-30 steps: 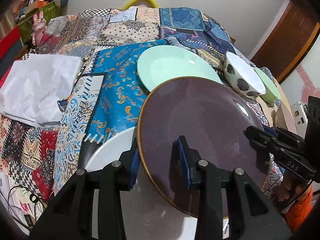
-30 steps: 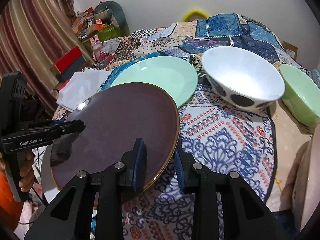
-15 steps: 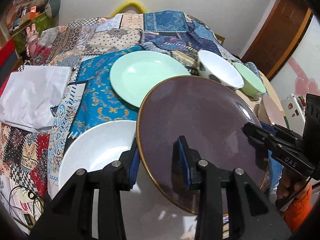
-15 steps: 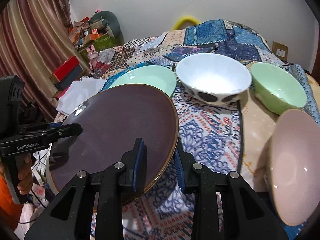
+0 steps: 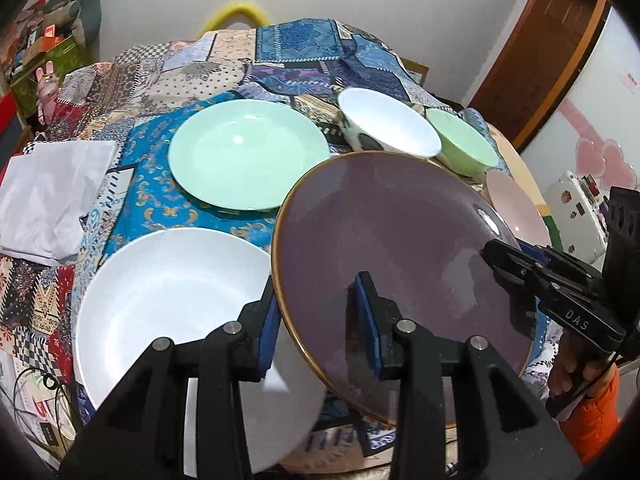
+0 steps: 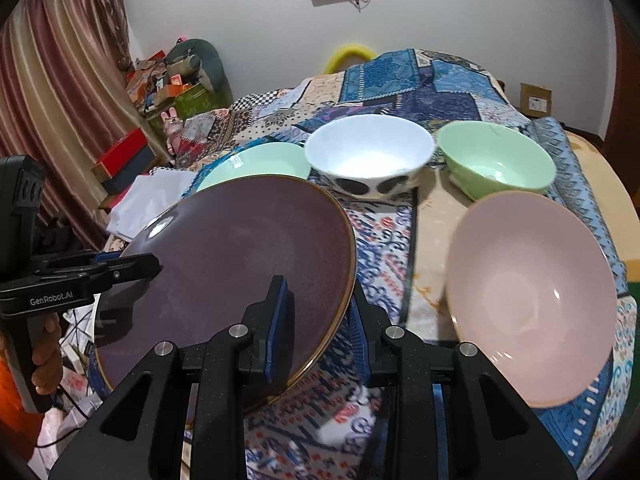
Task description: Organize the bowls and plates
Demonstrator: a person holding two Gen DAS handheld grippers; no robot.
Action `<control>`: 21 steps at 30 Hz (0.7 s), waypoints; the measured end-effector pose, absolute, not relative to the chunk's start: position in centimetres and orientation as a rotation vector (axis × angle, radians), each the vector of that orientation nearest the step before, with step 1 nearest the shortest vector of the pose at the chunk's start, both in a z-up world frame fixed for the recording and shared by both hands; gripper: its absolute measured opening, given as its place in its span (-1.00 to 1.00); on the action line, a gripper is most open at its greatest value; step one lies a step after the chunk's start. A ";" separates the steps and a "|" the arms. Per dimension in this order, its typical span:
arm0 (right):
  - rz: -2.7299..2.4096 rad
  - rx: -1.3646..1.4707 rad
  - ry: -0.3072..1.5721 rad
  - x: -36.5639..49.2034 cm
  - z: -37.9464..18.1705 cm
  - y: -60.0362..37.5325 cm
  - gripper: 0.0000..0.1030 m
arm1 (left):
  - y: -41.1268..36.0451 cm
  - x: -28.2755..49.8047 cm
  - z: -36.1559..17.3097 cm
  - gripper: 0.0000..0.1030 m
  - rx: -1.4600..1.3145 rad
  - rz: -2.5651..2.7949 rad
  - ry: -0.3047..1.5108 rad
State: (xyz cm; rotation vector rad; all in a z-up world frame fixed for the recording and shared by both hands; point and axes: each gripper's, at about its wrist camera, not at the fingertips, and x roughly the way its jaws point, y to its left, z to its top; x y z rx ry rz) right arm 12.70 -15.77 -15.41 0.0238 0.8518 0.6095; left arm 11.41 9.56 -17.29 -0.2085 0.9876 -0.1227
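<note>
Both grippers hold one dark purple plate [image 5: 392, 264] with a thin gold rim, lifted clear of the patchwork cloth [image 5: 280, 44] that covers the table. The left gripper [image 5: 316, 320] has its blue-padded jaws narrowed onto the plate's near left edge, one pad above the face and one below it. The right gripper [image 6: 318, 312] clamps the opposite edge in the same way, with the rim caught between its pads. The plate tilts, its polished face catching a spot of light. Below and to the left of it, in the left wrist view, a white plate [image 5: 176, 304] lies flat on the cloth, and beyond that a mint green plate [image 5: 248, 160] sits further back. A white bowl with dark spots [image 6: 368, 160] and a green bowl [image 6: 496, 164] stand side by side behind the held plate, and a pink bowl [image 6: 532, 280] rests nearer on the right. A folded white cloth [image 5: 52, 192] lies at the table's left edge. A hand [image 6: 46, 356] with an orange sleeve grips the left tool's handle
</note>
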 end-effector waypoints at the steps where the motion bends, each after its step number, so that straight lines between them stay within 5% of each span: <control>1: 0.605 0.027 0.854 12.6 -15.5 -16.1 -0.48 | 9.2 11.4 -17.4 -0.30 -0.207 -0.125 0.992; 21: 0.518 0.062 0.936 11.6 -19.1 -20.0 -0.48 | 5.7 13.0 -21.4 -0.30 -0.185 -0.160 1.109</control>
